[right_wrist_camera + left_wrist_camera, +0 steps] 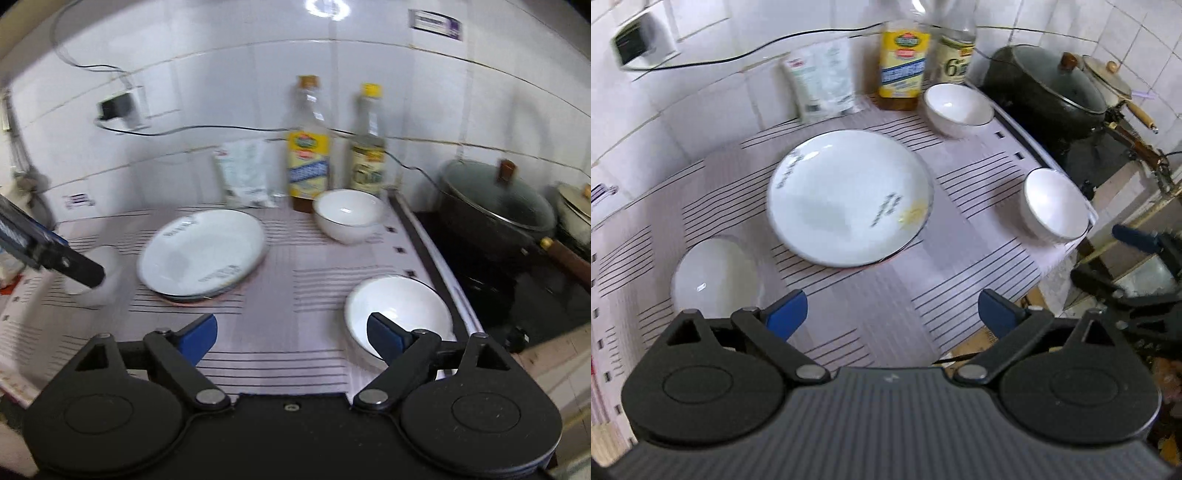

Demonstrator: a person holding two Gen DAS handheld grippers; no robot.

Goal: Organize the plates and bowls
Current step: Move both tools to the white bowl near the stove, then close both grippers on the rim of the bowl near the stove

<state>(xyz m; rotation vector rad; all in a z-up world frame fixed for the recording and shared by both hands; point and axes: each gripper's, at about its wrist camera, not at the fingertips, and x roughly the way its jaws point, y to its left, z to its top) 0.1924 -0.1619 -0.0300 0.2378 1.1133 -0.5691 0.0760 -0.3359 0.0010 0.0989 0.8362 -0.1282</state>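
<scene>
Looking along the left gripper point(892, 314), its blue jaws stand spread wide with nothing between them, only striped mat point(871, 295). A white bowl point(716, 277) sits just beyond the left-hand jaw, near it. The plate point(849, 195) lies farther ahead, roughly centred on the gap, apparently topping a small stack. Two more bowls, one point(1054, 206) off past the right-hand jaw, another point(956, 107) far ahead by the bottles point(905, 62), stand well apart.

From the right wrist, the right gripper point(291, 338) is likewise spread and empty. A bowl point(399, 314) sits right behind its right-hand jaw; whether they touch I cannot tell. The plate stack point(201, 254) lies ahead-left of the gap.

These look glazed ceramic: stiff, slick, breakable, fairly heavy. I judge the rim the sensible hold, one jaw inside, one outside, set down gently.
</scene>
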